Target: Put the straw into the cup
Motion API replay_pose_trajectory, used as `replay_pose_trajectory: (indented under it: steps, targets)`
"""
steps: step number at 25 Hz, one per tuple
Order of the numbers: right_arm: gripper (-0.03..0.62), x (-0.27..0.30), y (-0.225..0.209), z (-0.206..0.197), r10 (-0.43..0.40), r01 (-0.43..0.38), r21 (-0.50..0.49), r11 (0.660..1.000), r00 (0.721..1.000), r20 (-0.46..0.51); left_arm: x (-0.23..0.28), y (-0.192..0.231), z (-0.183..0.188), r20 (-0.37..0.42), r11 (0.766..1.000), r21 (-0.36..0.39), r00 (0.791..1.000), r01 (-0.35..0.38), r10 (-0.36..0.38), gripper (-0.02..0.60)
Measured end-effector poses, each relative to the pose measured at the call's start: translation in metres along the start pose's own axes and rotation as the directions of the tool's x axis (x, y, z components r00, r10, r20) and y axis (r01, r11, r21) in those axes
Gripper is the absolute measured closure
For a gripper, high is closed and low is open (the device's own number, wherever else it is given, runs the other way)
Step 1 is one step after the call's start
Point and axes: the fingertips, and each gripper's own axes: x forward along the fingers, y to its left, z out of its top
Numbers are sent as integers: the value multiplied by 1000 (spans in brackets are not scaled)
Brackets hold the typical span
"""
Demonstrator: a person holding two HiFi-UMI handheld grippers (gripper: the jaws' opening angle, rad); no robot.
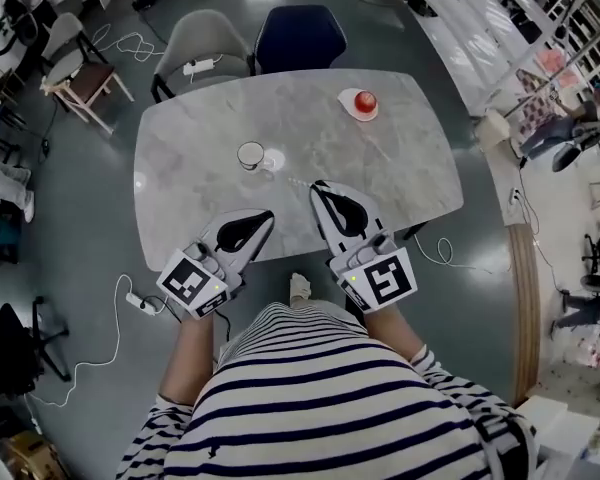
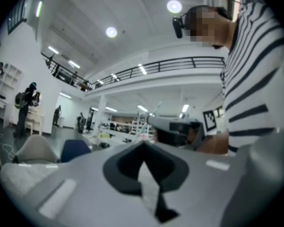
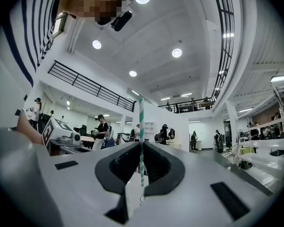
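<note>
Showing the carry step of the task: the right gripper (image 1: 320, 188) had its jaws pinched together on the straw (image 3: 141, 122). The straw was a slim tube banded green and white, and in the right gripper view it stood straight up out of the jaw tips. The left gripper (image 1: 266, 217) hovered by the desk's near edge; its own view showed its jaws closed together on nothing.

The cup (image 1: 251, 155) stood upright on the desk (image 1: 210, 118), mouth open to the top. It lay ahead of both grippers and apart from them, a little to the left of the right gripper's line. The straw was not yet over it.

By judgement, the next move called for bringing the straw's free end above the cup's mouth, tilting that end downward, lowering it past the rim and only then parting the jaws. The mouth was a small target, so alignment would matter more than force.

The desk was a smooth, pale grey slab with marble-like veining and rounded corners. The cup was small, white and round-rimmed, probably hard and glazed; a bump on its right side may have been a handle. The straw looked light and easily crushed. A red round object (image 1: 365, 101) on a pale plate (image 1: 352, 114) sat at the far right, well apart.
</note>
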Motion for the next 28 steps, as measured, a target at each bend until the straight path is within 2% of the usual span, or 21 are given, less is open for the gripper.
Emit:
replay_pose_trajectory:
  steps: [9, 17, 21, 28]
  targets:
    - [571, 29, -46, 14, 80, -80, -12, 997, 995, 64, 35, 34, 14, 24, 994, 67, 996, -83, 82, 575]
    - [570, 52, -62, 22, 79, -82, 29, 996, 992, 100, 45, 46, 13, 6, 997, 76, 1000, -31, 30, 575]
    - [571, 73, -59, 27, 91, -93, 14, 996, 990, 104, 42, 66, 14, -4, 995, 99, 1000, -23, 24, 575]
    - [571, 114, -53, 34, 83, -82, -13, 997, 992, 96, 25, 114, 31, 1, 987, 146, 998, -59, 59, 575]
